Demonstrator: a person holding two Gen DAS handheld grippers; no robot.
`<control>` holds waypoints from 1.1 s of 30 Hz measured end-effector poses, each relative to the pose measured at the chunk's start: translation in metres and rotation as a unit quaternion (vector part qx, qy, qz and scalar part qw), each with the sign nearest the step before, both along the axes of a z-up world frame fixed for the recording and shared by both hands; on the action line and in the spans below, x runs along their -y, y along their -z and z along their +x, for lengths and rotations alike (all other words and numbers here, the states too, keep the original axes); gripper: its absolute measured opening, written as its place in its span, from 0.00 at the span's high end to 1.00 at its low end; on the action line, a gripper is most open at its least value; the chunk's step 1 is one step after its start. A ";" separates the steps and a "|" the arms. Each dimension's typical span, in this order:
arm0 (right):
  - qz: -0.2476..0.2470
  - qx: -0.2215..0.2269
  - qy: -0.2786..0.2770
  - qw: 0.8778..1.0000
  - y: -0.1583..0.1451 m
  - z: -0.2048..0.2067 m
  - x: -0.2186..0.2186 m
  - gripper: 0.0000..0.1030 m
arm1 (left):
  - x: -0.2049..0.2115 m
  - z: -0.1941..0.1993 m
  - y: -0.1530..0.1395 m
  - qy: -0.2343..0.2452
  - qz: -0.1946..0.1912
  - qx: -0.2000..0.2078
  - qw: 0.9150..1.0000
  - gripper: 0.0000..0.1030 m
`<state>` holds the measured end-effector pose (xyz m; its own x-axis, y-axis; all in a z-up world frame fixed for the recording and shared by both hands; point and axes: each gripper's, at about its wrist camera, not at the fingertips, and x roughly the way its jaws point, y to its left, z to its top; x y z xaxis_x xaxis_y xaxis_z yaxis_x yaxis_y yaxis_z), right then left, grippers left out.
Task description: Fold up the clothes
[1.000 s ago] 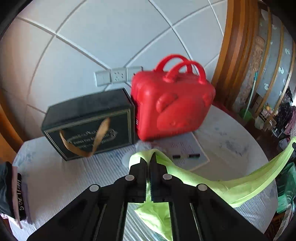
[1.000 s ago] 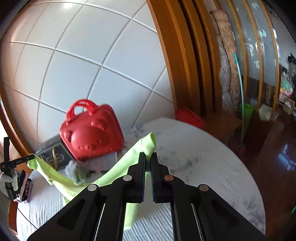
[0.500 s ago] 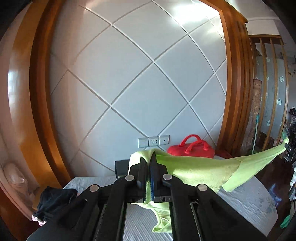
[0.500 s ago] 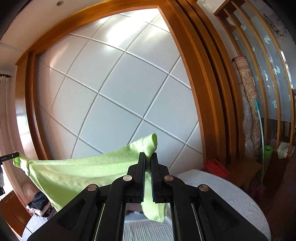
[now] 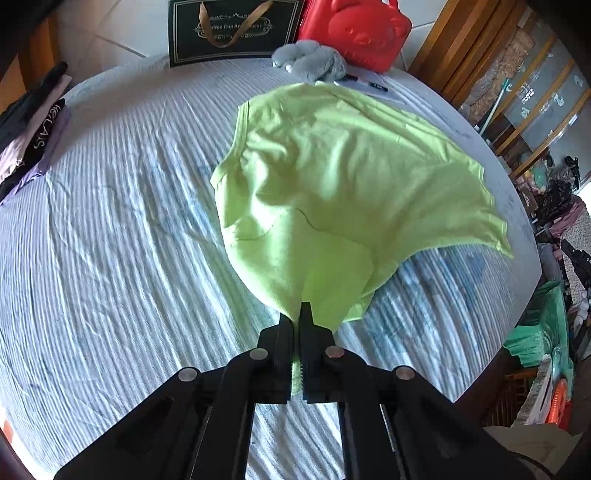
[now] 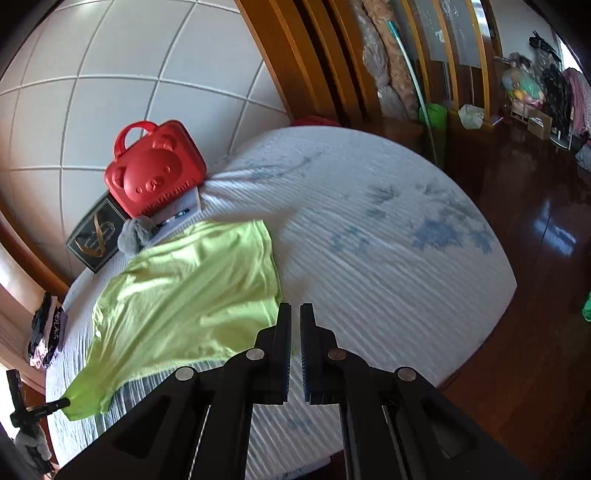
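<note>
Spreading stage of the fold, seen along both tools. My left gripper [image 5: 298, 314] is clamped tight on one corner of the lime-green cotton T-shirt [image 5: 343, 177], with fabric bunched between the closed jaws and fanning out from them. My right gripper [image 6: 294, 314] also stands with its jaws all but together, and the shirt's near edge [image 6: 184, 295] runs in under its left finger. A sliver of green shows low between the fingers, so I judge the corner is pinched there, though the tips themselves show a bare slit.

The shirt lies partly draped on the round bed with its white, blue-flecked ribbed coverlet [image 6: 388, 229]. Its far hem sits just beside the grey plush toy [image 5: 308, 62] and near the red bear-faced plastic case [image 6: 155, 170] and the black gift bag with a gold ribbon handle [image 5: 232, 29]. A stack of dark folded garments [image 5: 26, 122] rests at the bed's left margin, well apart.

Hazards from here:
- The cloth is ballooned near my left tool and not flat. Letting go now would, I judge, set creases into the fold.
- The right grip looks shallow, so a tug could slip the corner free.
- Pulling the far hem farther could drag it onto the plush toy or the papers [image 5: 373, 86] beside it.
- Uneven tension between the two corners would skew the hem.
</note>
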<state>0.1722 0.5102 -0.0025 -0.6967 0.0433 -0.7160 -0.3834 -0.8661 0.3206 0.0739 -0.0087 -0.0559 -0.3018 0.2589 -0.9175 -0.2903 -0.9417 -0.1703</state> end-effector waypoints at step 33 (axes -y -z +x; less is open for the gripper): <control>0.156 0.197 -0.080 0.965 0.076 -0.065 0.062 1.00 | -0.010 -0.044 0.042 -0.026 -0.033 0.014 0.999 0.51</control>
<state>0.1067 0.4483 -0.0787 -0.3886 0.2138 -0.8963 -0.2752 -0.9552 -0.1085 0.0304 0.0012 -0.0981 -0.2868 0.1820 -0.9405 -0.2368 -0.9648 -0.1145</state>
